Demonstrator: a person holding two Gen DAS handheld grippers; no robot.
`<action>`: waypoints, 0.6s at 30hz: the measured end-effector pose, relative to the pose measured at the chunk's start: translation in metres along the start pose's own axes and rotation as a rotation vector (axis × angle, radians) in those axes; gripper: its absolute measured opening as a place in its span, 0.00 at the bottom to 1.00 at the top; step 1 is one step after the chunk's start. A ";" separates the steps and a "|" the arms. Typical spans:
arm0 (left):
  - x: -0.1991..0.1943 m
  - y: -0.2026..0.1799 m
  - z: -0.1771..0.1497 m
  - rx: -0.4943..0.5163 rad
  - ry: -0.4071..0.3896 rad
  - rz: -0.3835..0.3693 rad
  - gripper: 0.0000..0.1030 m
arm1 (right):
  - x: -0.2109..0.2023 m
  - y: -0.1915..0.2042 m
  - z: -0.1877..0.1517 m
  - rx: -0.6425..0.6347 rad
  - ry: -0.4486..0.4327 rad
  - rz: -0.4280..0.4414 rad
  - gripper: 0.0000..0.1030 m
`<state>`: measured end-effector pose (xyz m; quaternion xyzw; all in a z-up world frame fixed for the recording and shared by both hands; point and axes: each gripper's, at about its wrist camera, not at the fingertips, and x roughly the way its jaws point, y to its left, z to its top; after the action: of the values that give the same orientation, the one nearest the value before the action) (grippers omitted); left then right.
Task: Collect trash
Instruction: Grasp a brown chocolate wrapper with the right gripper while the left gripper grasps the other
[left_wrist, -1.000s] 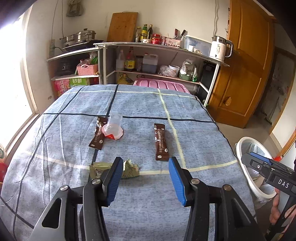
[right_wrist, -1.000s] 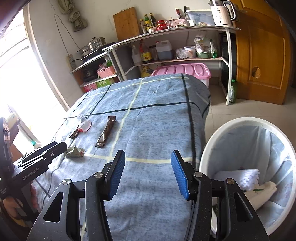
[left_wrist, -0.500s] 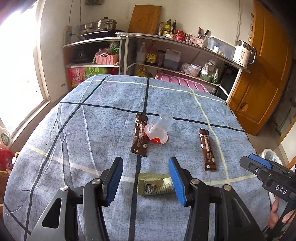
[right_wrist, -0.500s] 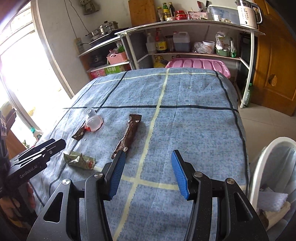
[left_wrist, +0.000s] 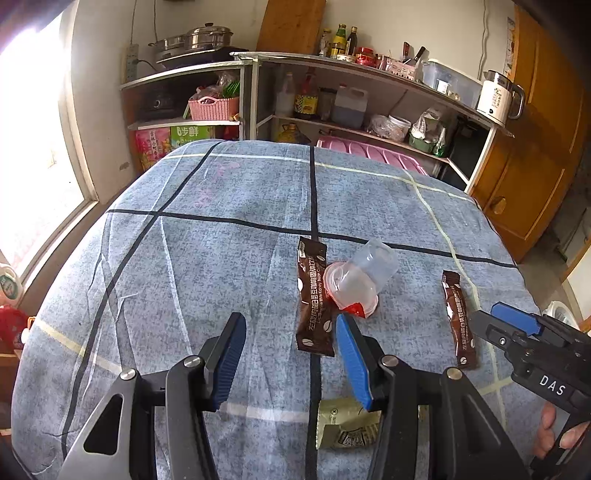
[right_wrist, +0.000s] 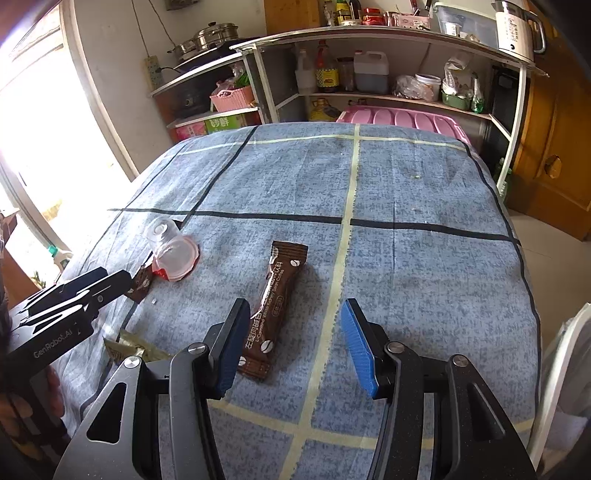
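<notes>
Left gripper (left_wrist: 291, 363): blue-padded jaws spread, empty, over the blue patterned tablecloth (left_wrist: 221, 258). Crumpled olive-green foil wrapper (left_wrist: 347, 424) under its right finger, at 5 o'clock. Brown coffee-stick sachet (left_wrist: 312, 295) at 1 o'clock, long axis running 12 to 6, touching the tipped clear plastic cup with red lid (left_wrist: 356, 282). Second brown coffee-stick sachet (right_wrist: 275, 306): beside the left pad of the right gripper (right_wrist: 295, 345), jaws likewise spread and empty; long axis 1 to 7 o'clock, near end between the pads. Judgement: right gripper is nearer this sachet, left nearer the wrapper. Right view alone shows the white bin rim (right_wrist: 554, 373) at 4 o'clock.
</notes>
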<state>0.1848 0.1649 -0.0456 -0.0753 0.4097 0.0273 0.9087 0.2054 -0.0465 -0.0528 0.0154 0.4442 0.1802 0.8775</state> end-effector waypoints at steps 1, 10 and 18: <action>0.003 0.000 0.001 0.002 0.007 -0.011 0.49 | 0.001 0.000 0.001 0.005 0.000 0.007 0.51; 0.022 -0.005 0.006 0.024 0.042 0.004 0.49 | 0.011 0.003 0.003 -0.014 0.005 -0.048 0.51; 0.032 -0.006 0.010 0.037 0.044 0.013 0.49 | 0.013 0.000 0.002 -0.010 -0.002 -0.077 0.51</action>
<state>0.2138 0.1597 -0.0621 -0.0563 0.4305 0.0241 0.9005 0.2147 -0.0421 -0.0618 -0.0061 0.4429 0.1484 0.8842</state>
